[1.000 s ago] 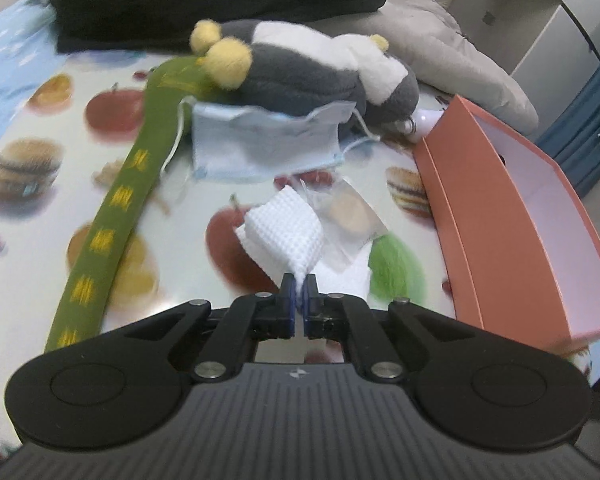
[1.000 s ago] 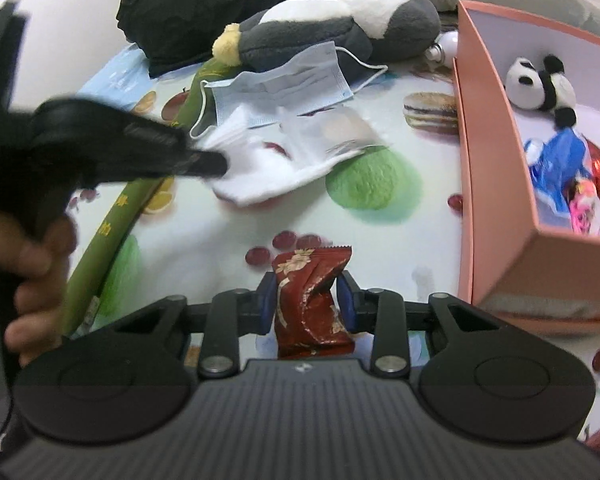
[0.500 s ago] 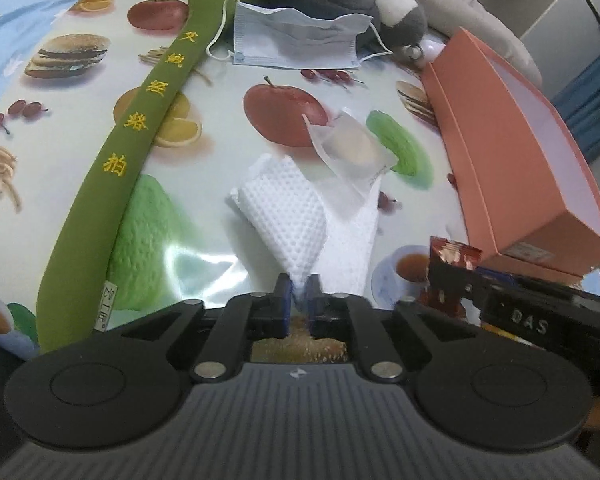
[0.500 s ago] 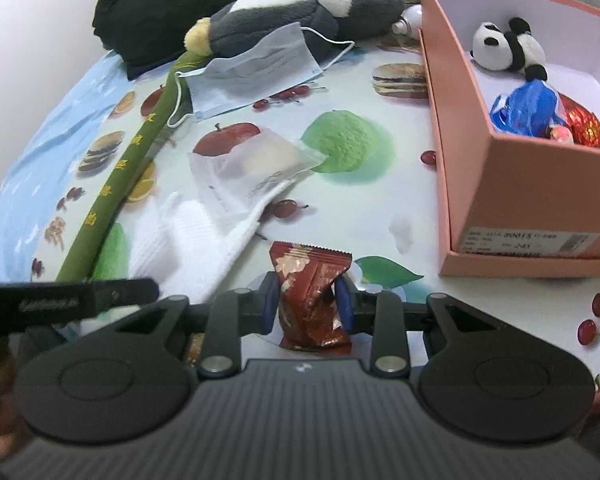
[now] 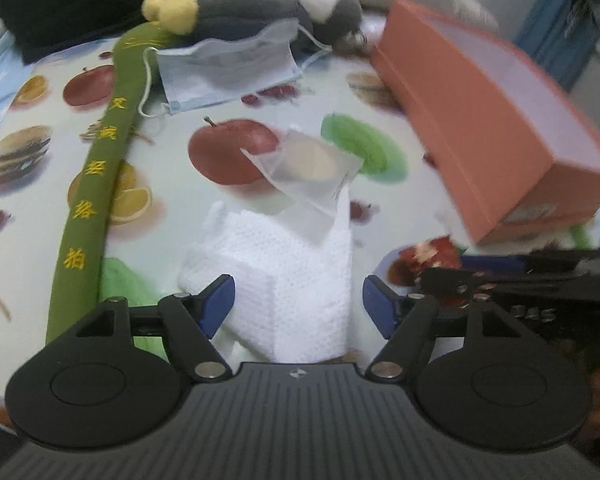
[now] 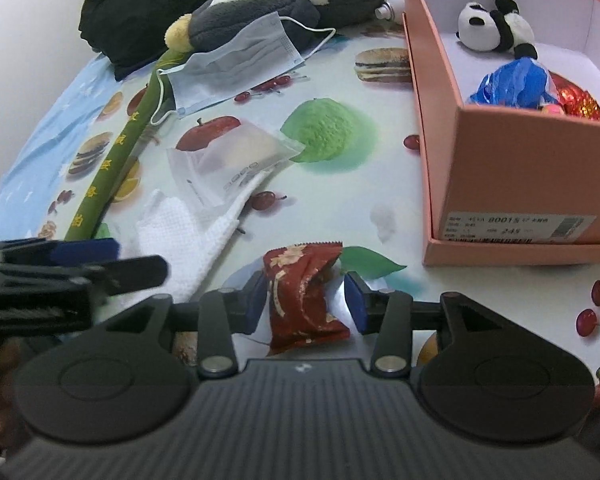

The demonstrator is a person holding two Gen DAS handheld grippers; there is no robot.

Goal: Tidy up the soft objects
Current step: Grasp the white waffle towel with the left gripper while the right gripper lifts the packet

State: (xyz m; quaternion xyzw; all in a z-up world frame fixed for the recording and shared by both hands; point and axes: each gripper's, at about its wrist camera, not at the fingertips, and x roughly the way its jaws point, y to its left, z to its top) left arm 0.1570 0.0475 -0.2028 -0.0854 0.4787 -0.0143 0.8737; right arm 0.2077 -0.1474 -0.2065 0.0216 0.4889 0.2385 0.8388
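White cloth (image 5: pixel 284 280): waffle-textured, folded and rumpled, lying on the fruit-print tablecloth (image 6: pixel 340 184) at the near edge, between the spread fingers.
Left gripper (image 5: pixel 298 304): released, blue pads well apart on either side of the cloth.
Right gripper (image 6: pixel 306 300): parted, pads not pressing the red snack wrapper (image 6: pixel 304 296), crinkled foil with a floral print.
Clear pouch (image 5: pixel 308 168): glossy plastic, overlapping the cloth's far edge.
Box (image 6: pixel 512 184): salmon cardboard, far right, holding a panda plush (image 6: pixel 492 26).

Black tongs (image 5: pixel 298 304), blue pads (image 5: pixel 218 304), silver screws
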